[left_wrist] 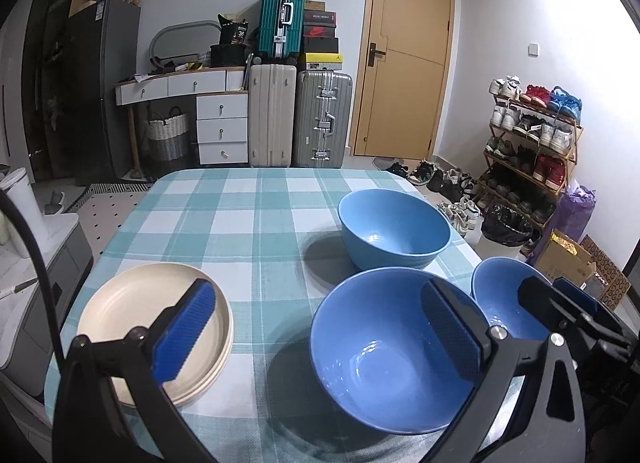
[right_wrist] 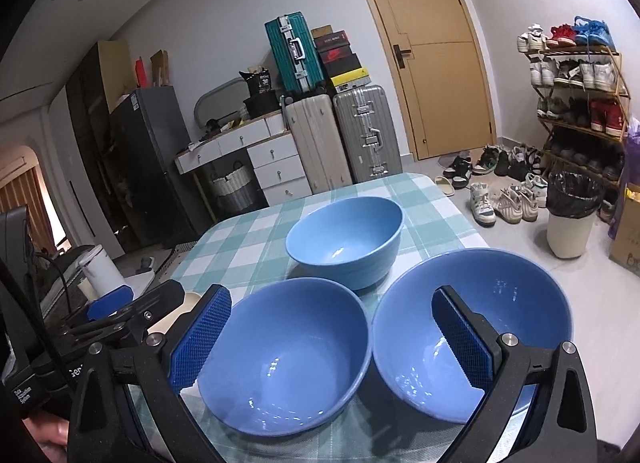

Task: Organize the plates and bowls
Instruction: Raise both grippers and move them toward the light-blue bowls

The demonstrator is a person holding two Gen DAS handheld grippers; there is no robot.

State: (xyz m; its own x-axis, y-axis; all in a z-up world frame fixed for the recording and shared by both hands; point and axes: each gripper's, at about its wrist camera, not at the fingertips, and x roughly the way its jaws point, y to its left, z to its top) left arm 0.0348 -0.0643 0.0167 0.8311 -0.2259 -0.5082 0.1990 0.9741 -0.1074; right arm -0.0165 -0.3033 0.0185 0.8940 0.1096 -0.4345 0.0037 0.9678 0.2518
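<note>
Three blue bowls sat on the desk [left_wrist: 240, 199], which was covered w/ a teal-and-white checked cloth. The near bowl [left_wrist: 396, 355] was closest to the left cam; the right bowl [right_wrist: 476, 327] sat just beside it, rims nearly touching in the right wrist view; the far bowl [left_wrist: 394, 227] stood behind them, apart, toward the desk's back edge. All three upright and empty. On the left side lay the cream plates [left_wrist: 160, 327], already a stack of at least two, edges lined up, prob the start of a plate pile.

The left hand-held gripper [left_wrist: 320, 343] hovered w/ fingers spread wide, one pad over the plates and the other over the near bowl's rim, holding nothing. The right hand-held gripper [right_wrist: 340, 343] was likewise wide apart and empty, one pad over the near bowl, the other inside the outline of the right bowl, not clearly touching either.

Judgement: plates look sorted, bowls not yet nested. They seem the same colour and similar shape, so nesting one in another is the likely aim; both tools hanging open above the near pair fits a pre-grasp pose. Smooth glossy rims could slip in a pinch, so a firm bite on the wall would matter.

Behind the desk: suitcases [left_wrist: 300, 115], a door [left_wrist: 404, 51], a shoe rack [left_wrist: 532, 135]
</note>
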